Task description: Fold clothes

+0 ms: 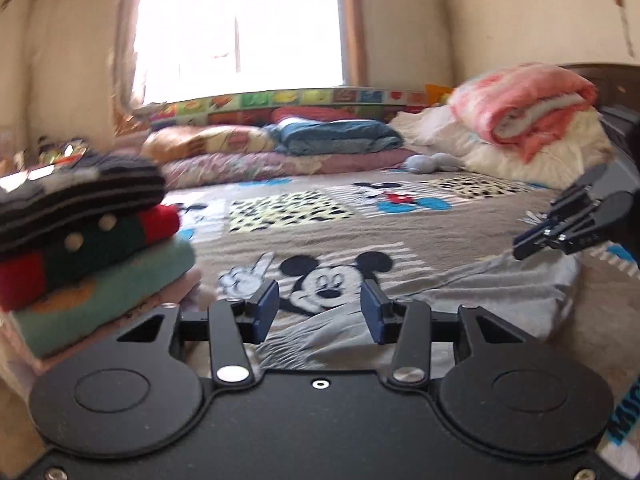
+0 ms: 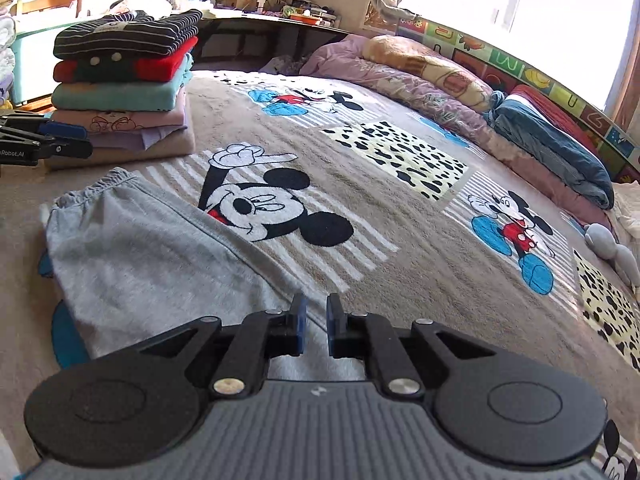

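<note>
Grey pants (image 2: 140, 256) lie flat on the bed (image 2: 400, 240), on the cartoon-mouse blanket, waistband (image 2: 92, 192) at about 10 o'clock in the right wrist view and legs running down toward 6 o'clock under your right gripper (image 2: 313, 330). They look already halved lengthwise, one leg over the other, though I can't confirm the layers.

Left gripper (image 1: 318, 310): released, jaws wide apart, nothing between them, sitting low over the grey fabric. Right gripper: jaws nearly together with a narrow gap, nothing visibly pinched; it hovers at the leg end of the pants.

Stack of folded clothes (image 2: 124, 80) sits at 10–11 o'clock in the right view, just beyond the waistband, striped top uppermost.

This fits either a pair laid out for the next crosswise fold or one you've just flattened mid-fold. For either:
- Pinch both layers at the edge, not just the top one, or the fold skews.
- Keep both grippers level with each other so the crease runs square to the legs.
- Lift only enough to clear the blanket; its pile looks likely to drag jersey.
- Line up edge to edge before letting go, then smooth outward.
- Mind the stack with your left gripper; it's close by and looks tall enough to tip.
</note>
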Available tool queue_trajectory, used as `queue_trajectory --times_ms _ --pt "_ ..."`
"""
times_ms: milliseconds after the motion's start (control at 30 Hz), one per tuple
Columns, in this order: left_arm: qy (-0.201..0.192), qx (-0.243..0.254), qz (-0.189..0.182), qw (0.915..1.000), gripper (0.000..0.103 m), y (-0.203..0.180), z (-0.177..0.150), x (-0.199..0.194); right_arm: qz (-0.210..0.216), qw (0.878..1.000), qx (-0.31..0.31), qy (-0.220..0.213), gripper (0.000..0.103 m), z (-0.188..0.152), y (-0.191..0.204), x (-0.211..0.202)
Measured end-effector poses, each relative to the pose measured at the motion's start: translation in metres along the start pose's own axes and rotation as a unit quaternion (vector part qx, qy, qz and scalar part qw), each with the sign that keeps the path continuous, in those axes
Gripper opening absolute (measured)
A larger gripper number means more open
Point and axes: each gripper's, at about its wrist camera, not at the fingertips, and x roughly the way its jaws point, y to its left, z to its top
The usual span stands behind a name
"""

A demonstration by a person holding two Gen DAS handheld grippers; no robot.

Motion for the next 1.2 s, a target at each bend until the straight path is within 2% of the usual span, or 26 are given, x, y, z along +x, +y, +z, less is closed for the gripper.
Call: queue_trajectory --times_ms 33,67,100,133,167,233,333,400,467,500,600,667,700,733,800,833,867,900,933,1000,1100,1200 --pt "-0.014 0.053 -0.025 0.9982 0.043 -0.021 0.003 -0.003 0.003 1.000 0.009 0.002 0.013 -0.008 0.000 -0.006" --pt "-0.008 0.112 -0.035 0.9931 0.043 -0.045 -0.003 0.000 0.005 1.000 0.018 0.006 0.014 -0.016 0.000 -0.011" --pt "-0.002 0.170 -0.044 0.9844 0.043 -0.069 -0.009 0.004 0.009 1.000 0.027 0.011 0.014 -0.023 0.000 -0.014" --pt "0.004 0.228 -0.054 0.9721 0.043 -0.093 -0.015 0.008 0.010 0.999 0.036 0.014 0.014 -0.028 0.000 -0.015" --pt "0.011 0.285 -0.063 0.9563 0.042 -0.116 -0.021 0.011 0.011 0.999 0.044 0.018 0.014 -0.032 0.000 -0.014" --pt "0.039 0.394 -0.063 0.9161 0.040 -0.151 -0.044 0.025 0.015 0.998 0.063 0.023 0.014 -0.039 -0.001 -0.013" --pt "0.046 0.489 -0.014 0.8707 0.033 -0.177 -0.073 0.046 0.023 0.996 0.082 0.034 0.018 -0.044 -0.001 -0.004" --pt "0.037 0.509 -0.004 0.8602 0.027 -0.182 -0.078 0.053 0.025 0.995 0.087 0.041 0.019 -0.045 -0.001 0.003" --pt "0.023 0.530 0.020 0.8472 0.027 -0.182 -0.084 0.061 0.027 0.994 0.096 0.043 0.020 -0.045 -0.002 0.009" --pt "0.013 0.535 0.035 0.8438 0.027 -0.182 -0.086 0.066 0.028 0.993 0.102 0.043 0.020 -0.045 -0.004 0.011" --pt "-0.014 0.543 0.050 0.8381 0.026 -0.181 -0.092 0.072 0.035 0.991 0.123 0.045 0.020 -0.045 -0.010 0.018" --pt "-0.024 0.541 0.050 0.8393 0.027 -0.177 -0.092 0.073 0.036 0.989 0.132 0.051 0.020 -0.046 -0.013 0.024" --pt "-0.021 0.515 0.035 0.8564 0.020 -0.171 -0.086 0.071 0.037 0.989 0.136 0.054 0.020 -0.046 -0.015 0.027" --pt "-0.018 0.488 0.020 0.8724 0.004 -0.165 -0.079 0.068 0.039 0.988 0.140 0.057 0.020 -0.047 -0.016 0.029" --pt "-0.002 0.434 -0.033 0.9002 0.004 -0.148 -0.066 0.057 0.042 0.986 0.147 0.062 0.020 -0.049 -0.019 0.033" --pt "0.006 0.390 -0.061 0.9189 0.004 -0.136 -0.057 0.053 0.043 0.986 0.147 0.065 0.020 -0.049 -0.019 0.035" --pt "0.008 0.354 -0.075 0.9323 0.004 -0.124 -0.052 0.050 0.042 0.986 0.147 0.067 0.020 -0.050 -0.020 0.037" --pt "0.012 0.330 -0.079 0.9406 0.004 -0.115 -0.048 0.050 0.040 0.986 0.146 0.068 0.020 -0.050 -0.021 0.038" --pt "0.016 0.311 -0.085 0.9463 0.004 -0.107 -0.045 0.049 0.036 0.986 0.145 0.068 0.020 -0.050 -0.021 0.039" --pt "0.017 0.296 -0.096 0.9502 0.004 -0.099 -0.042 0.045 0.025 0.987 0.140 0.070 0.023 -0.050 -0.022 0.040" --pt "0.039 0.315 -0.130 0.9393 0.005 -0.107 -0.036 0.039 0.020 0.988 0.143 0.060 0.027 -0.049 -0.023 0.032" --pt "0.050 0.299 -0.134 0.9435 0.005 -0.114 -0.030 0.043 0.032 0.989 0.144 0.029 0.027 -0.048 -0.021 0.012"
